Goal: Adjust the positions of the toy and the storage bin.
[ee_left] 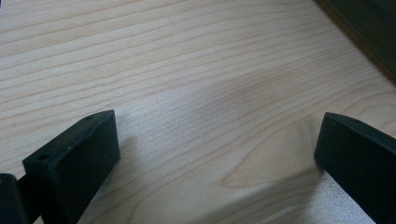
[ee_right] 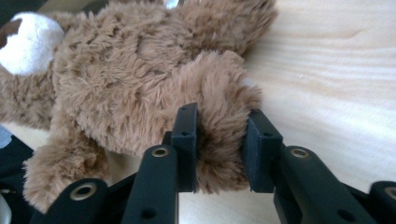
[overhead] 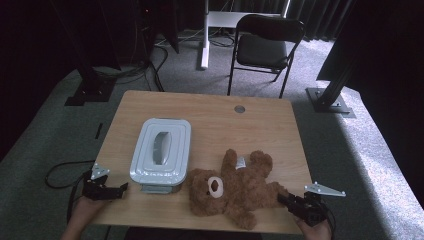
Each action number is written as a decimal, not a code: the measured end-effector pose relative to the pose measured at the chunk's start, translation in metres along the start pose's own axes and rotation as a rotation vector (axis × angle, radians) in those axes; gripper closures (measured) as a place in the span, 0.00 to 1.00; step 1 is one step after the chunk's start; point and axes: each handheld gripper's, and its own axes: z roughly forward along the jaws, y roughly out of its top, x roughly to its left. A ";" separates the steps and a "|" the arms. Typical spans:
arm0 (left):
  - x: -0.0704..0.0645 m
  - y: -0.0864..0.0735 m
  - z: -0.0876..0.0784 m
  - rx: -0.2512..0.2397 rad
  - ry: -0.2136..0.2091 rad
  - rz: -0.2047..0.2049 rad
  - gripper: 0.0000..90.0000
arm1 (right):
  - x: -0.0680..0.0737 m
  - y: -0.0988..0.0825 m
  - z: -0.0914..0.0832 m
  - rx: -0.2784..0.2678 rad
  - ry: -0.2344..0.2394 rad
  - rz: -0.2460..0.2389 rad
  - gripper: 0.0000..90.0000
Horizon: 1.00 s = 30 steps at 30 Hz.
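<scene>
Brown plush bear (overhead: 232,187) lying on its back on the wooden surface (overhead: 260,125), near the front edge and right of centre, head toward the left and white muzzle facing up. Just left of the head, a grey lidded container (overhead: 161,152) with a recessed handle in its lid, close to the bear but possibly not touching; hard to judge from the high view.

Right gripper (overhead: 289,201) at the front right corner, held in a hand (overhead: 315,229), pointing left toward the bear. In the right gripper view, the fingers (ee_right: 187,140) clamped on one furry limb (ee_right: 222,135) of the bear, plush bulging between and above both pads, the limb pinched and resting low over the surface. No earlier picture to compare, so nothing said of any motion here.

Left gripper (overhead: 120,190) at the front left edge, held in the other hand (overhead: 82,215), pointing right toward the container but well short of it. In the left gripper view, its fingers (ee_left: 74,163) wide apart with nothing between them, bare wood grain (ee_left: 210,93) beneath and the surface's edge at the upper right.

Beyond the surface, a black folding chair (overhead: 265,45) on grey carpet.
</scene>
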 end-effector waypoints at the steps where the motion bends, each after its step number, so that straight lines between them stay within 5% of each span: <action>1: 0.000 0.000 0.000 0.000 0.000 0.000 0.01 | 0.001 0.003 -0.001 -0.002 -0.006 -0.013 0.75; 7: 0.000 0.001 0.000 0.000 -0.002 0.002 0.01 | 0.006 0.032 -0.007 -0.046 -0.039 -0.096 0.51; 12: 0.000 0.000 0.000 0.000 -0.008 0.011 0.01 | 0.026 0.074 -0.008 -0.104 0.015 -0.212 0.32; 14: -0.001 0.000 0.000 0.000 -0.018 0.019 0.01 | 0.036 0.090 0.002 -0.109 0.058 -0.264 0.32; 24: -0.005 -0.001 -0.001 -0.001 -0.018 0.018 0.01 | 0.055 0.119 0.089 0.088 0.284 -0.353 0.31; 30: -0.006 -0.001 -0.001 0.000 -0.017 0.016 0.01 | 0.049 0.110 0.113 0.214 0.295 -0.372 0.30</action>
